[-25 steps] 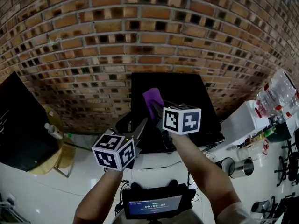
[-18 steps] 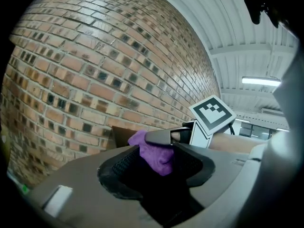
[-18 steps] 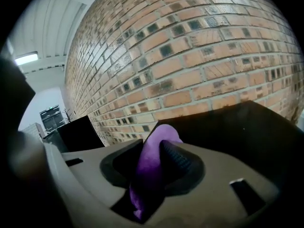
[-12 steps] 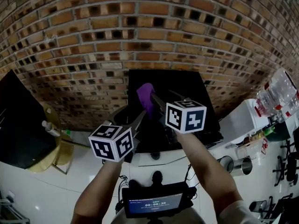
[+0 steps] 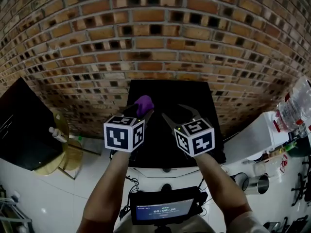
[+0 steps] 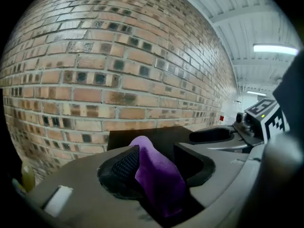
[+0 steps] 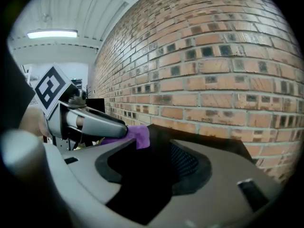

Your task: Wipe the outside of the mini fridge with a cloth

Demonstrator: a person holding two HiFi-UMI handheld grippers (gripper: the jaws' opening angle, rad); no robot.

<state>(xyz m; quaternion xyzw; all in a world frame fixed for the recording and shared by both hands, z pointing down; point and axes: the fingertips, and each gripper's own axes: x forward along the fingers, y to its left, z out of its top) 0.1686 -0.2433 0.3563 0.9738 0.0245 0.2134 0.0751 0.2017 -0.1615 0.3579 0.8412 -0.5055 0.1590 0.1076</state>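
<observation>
- The left gripper (image 5: 142,110) is clamped on the purple cloth (image 5: 144,102). In the left gripper view, the fabric is bunched between its two pads, with a fold poking out past the tips.
- The right gripper (image 5: 178,113) is wide apart. Its jaws have just been opening and there is nothing between them, only dark fridge top showing through the gap.
- The black mini fridge (image 5: 189,93) sits straight ahead of both grippers and below them, with its back against the brick wall (image 5: 155,42). Both pairs of jaws are out over its flat top.
- Here is the relation that counts: the cloth is over the near-left part of the top, and the bare surface runs away from it to the right and toward the far wall.
- I can't tell whether the cloth is touching the top yet. It looks to be just above it, so I'd expect a small drop before any wiping starts.
- The left gripper is the one placed to wipe, since it has the cloth and is nearest the left edge. The right one is just beside it, on its right.
- My read is that a sweep from left to right would run toward the empty gripper, so that one may need to clear out of the way.
</observation>
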